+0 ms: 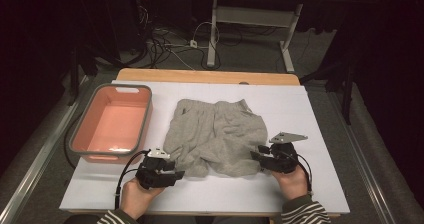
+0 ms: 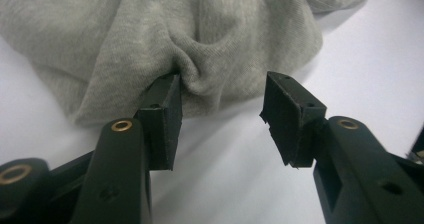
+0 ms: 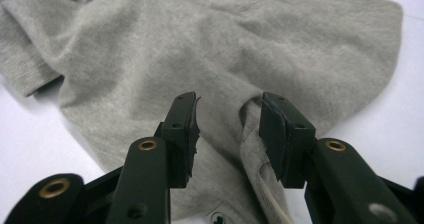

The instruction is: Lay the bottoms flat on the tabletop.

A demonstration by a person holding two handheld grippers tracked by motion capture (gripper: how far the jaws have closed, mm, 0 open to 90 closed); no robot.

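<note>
A grey pair of shorts [image 1: 215,134] lies crumpled in the middle of the white table top [image 1: 320,184]. My left gripper [image 1: 178,174] sits at the garment's near left corner. In the left gripper view its jaws stand apart [image 2: 222,91]; the cloth's [image 2: 200,34] bunched hem touches the tip of the left-hand jaw, and bare table shows in the gap. My right gripper [image 1: 257,157] is at the near right edge. In the right gripper view its jaws [image 3: 227,104] straddle the cloth [image 3: 225,44], a raised fold leaning on the right-hand pad [image 3: 272,129] without being pinched.
A pink basin with a grey rim [image 1: 145,119] stands at the table's left side, with nothing in it. A wooden strip [image 1: 200,76] marks the table's far edge. Beyond it are floor cables [image 1: 165,46] and a desk frame [image 1: 214,29].
</note>
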